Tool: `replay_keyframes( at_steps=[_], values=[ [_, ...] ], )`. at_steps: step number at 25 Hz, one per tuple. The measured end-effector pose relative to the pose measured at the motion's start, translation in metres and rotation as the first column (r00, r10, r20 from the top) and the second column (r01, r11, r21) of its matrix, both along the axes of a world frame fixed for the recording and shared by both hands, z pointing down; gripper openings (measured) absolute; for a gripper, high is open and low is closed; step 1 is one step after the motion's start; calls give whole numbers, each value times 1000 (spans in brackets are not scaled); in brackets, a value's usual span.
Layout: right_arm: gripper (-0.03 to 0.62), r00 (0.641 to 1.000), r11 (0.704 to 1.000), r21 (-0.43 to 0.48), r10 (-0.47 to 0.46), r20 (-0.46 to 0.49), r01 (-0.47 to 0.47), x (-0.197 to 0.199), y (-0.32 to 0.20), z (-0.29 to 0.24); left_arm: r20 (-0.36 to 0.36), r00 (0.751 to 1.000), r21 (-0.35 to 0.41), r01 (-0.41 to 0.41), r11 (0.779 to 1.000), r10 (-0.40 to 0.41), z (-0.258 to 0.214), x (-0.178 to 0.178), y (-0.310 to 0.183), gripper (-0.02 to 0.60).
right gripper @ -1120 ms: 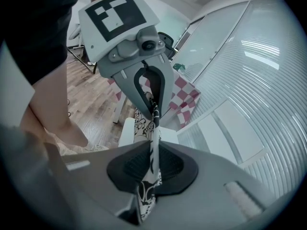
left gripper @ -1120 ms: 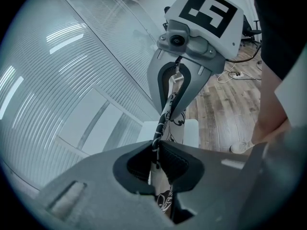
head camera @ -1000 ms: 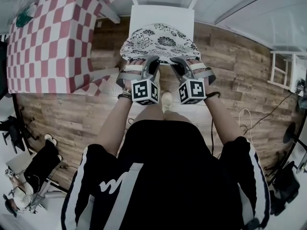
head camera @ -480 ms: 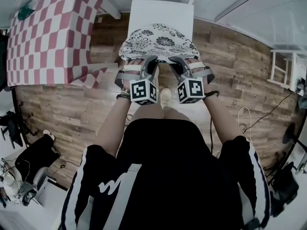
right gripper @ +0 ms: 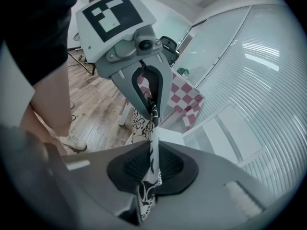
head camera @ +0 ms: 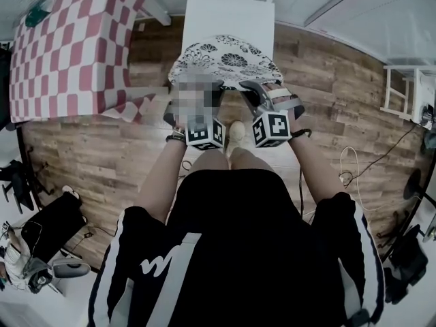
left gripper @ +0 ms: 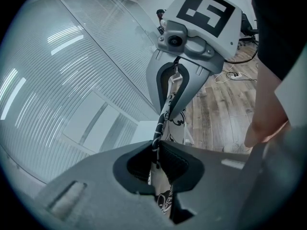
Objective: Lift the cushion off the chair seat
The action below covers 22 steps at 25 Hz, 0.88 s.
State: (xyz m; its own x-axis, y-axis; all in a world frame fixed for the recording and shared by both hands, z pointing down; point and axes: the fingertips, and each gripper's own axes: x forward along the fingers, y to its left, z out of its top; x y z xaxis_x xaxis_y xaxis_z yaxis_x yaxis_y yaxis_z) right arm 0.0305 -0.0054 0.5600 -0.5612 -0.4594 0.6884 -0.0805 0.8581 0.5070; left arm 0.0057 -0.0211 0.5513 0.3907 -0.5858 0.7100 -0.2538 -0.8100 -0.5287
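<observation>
A round white cushion (head camera: 227, 58) with black flower print is over the front of the white chair seat (head camera: 228, 16). Whether it still touches the seat I cannot tell. My left gripper (head camera: 204, 90), partly under a mosaic patch, is shut on the cushion's near edge at the left. My right gripper (head camera: 252, 88) is shut on the same edge at the right. In the left gripper view the patterned fabric (left gripper: 165, 110) runs from my left gripper (left gripper: 156, 159) to the other gripper. The right gripper view shows the cushion edge (right gripper: 153, 128) pinched in my right gripper (right gripper: 152, 164).
A table under a red-and-white checked cloth (head camera: 68, 53) stands left of the chair. A white stand (head camera: 402, 94) is at the right, with cables (head camera: 354, 169) on the wooden floor. Dark equipment (head camera: 48, 230) sits at lower left. A wall of blinds lies behind the chair.
Both grippers have drawn the cushion a little toward the person, off the chair's back part. Both grips stay as they were.
</observation>
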Motion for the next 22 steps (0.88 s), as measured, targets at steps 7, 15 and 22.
replay_keyframes(
  at_steps=[7,15,22],
  values=[
    [8,999,999,-5,50,0,-50,-6,19,-2,-17,1000,-2,-19,1000,19,-2,-6,21,23],
    [8,998,998,-6,63,-5,-63,-15,53,-5,-16,999,-9,-43,999,42,-4,-14,54,23],
    [8,998,998,-4,69,-2,-69,-21,75,-10,-7,998,-5,-60,998,60,-10,-20,76,23]
  ],
)
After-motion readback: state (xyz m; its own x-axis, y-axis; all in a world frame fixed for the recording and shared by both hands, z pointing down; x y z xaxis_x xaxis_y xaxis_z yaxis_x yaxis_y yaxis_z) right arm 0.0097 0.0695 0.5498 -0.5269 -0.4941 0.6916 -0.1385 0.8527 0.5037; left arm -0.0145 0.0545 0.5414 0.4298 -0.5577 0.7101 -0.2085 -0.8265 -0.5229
